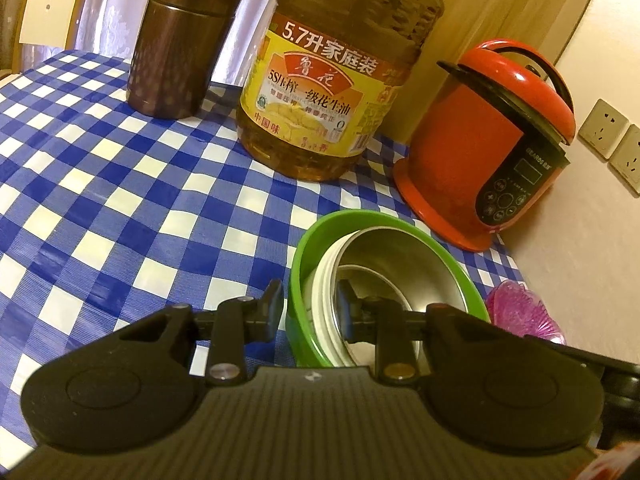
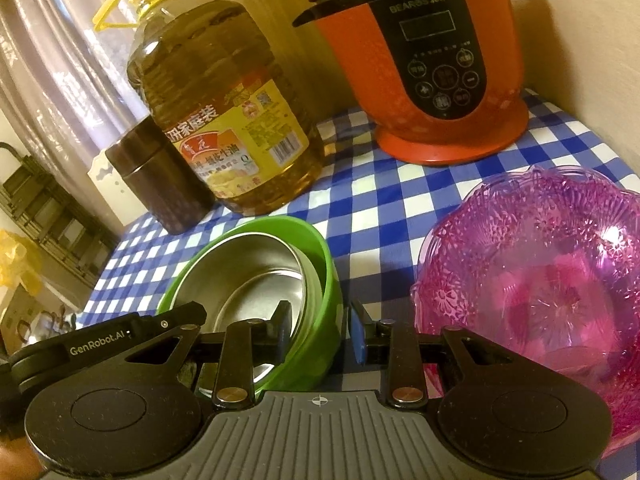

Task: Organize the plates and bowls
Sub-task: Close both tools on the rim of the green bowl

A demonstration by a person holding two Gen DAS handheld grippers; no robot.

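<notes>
A green bowl (image 1: pixel 308 248) holds a white-rimmed steel bowl (image 1: pixel 404 264) nested inside it, tilted. My left gripper (image 1: pixel 308 308) straddles the left rims of both bowls, one finger outside the green wall, one inside the steel bowl; the jaws stand partly closed around them. In the right wrist view the green bowl (image 2: pixel 320 264) and the steel bowl (image 2: pixel 256 272) show again. My right gripper (image 2: pixel 320 332) straddles the right rims the same way. A pink translucent plastic bowl (image 2: pixel 536 280) sits on the checked cloth to the right, also in the left wrist view (image 1: pixel 524 312).
A big bottle of cooking oil (image 1: pixel 332 80) and a brown canister (image 1: pixel 180 40) stand behind the bowls. A red rice cooker (image 2: pixel 432 64) stands at the back right by the wall. The blue-and-white checked tablecloth (image 1: pixel 120 200) stretches to the left.
</notes>
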